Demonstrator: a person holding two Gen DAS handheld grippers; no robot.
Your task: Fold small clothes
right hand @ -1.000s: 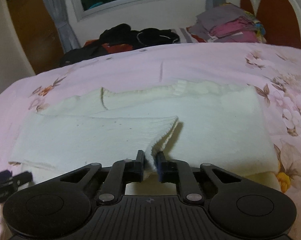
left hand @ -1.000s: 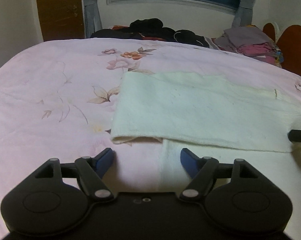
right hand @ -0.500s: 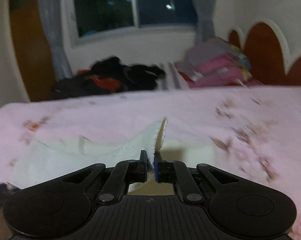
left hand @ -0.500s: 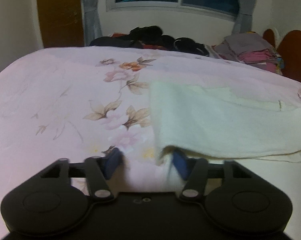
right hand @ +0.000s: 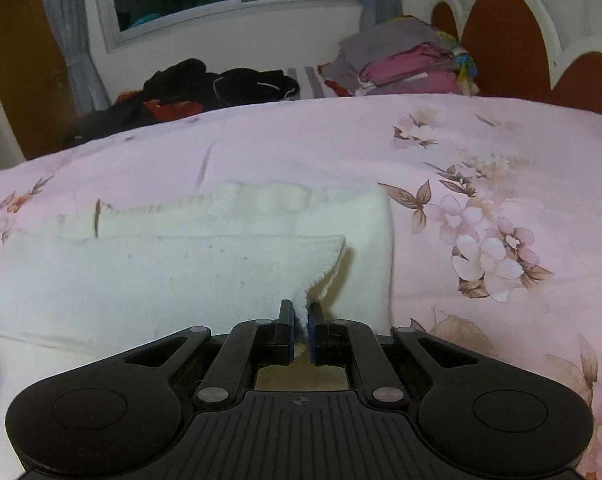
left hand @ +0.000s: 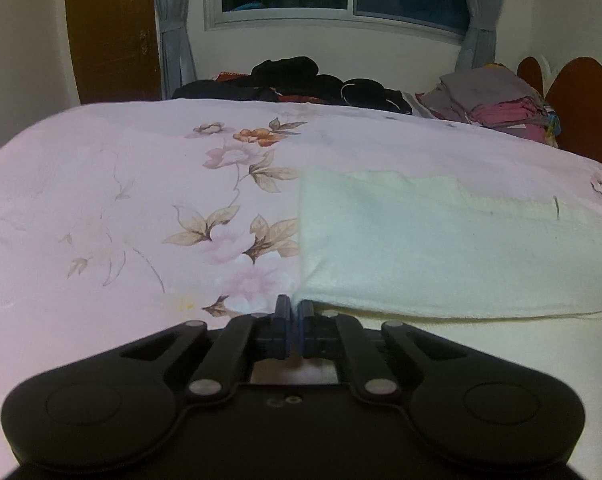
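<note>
Left gripper (left hand: 294, 312) fingers pressed together at the near-left corner of the cream garment (left hand: 441, 248); whether cloth sits between them is hard to tell. Right gripper (right hand: 300, 320) pinches a raised corner of the cream garment (right hand: 161, 272), which lies folded on the floral bedsheet (right hand: 481, 168). Garment's near edge hidden behind both gripper bodies.

Black tool (left hand: 294, 312), blue pads, silver screws
</note>
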